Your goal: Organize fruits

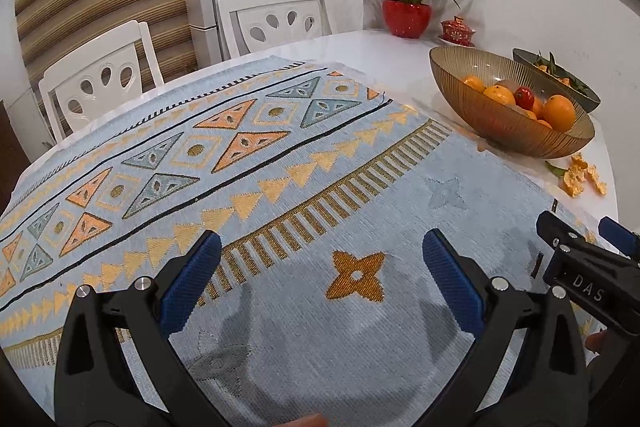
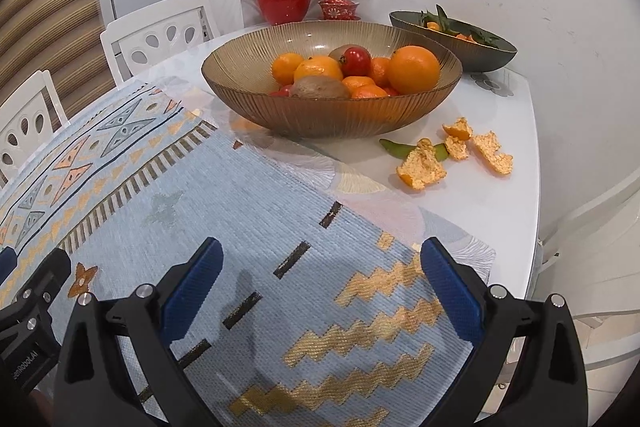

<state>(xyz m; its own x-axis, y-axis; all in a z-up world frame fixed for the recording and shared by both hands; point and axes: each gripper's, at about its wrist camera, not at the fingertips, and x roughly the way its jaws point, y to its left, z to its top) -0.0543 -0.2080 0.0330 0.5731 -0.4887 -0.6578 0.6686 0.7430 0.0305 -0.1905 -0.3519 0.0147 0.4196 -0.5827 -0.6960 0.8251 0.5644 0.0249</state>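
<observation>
Both grippers idle: my right gripper [image 2: 320,291] has its jaws spread wide, nothing between the blue pads, hovering over the woven mat [image 2: 256,211] low in the frame; my left gripper [image 1: 320,279] is the same, wide apart and empty over the mat's orange flower motif, with the right one poking in at the lower right edge of the left view. Fruit sits in the amber ribbed bowl [image 2: 332,115] at upper centre of the right view: a big orange [image 2: 414,69], smaller mandarins, a kiwi [image 2: 320,87], a red fruit [image 2: 355,61]. A darker bowl [image 2: 480,57] behind it to the upper right holds leafy mandarins. Peel scraps [image 2: 456,155] lie on the white table [image 2: 504,227] just right of the amber bowl. My read: nothing picked yet. Next move likely calls for reaching the right gripper forward over the amber bowl's rim and closing on one top fruit; the big orange looks most exposed but needs near-full opening.
</observation>
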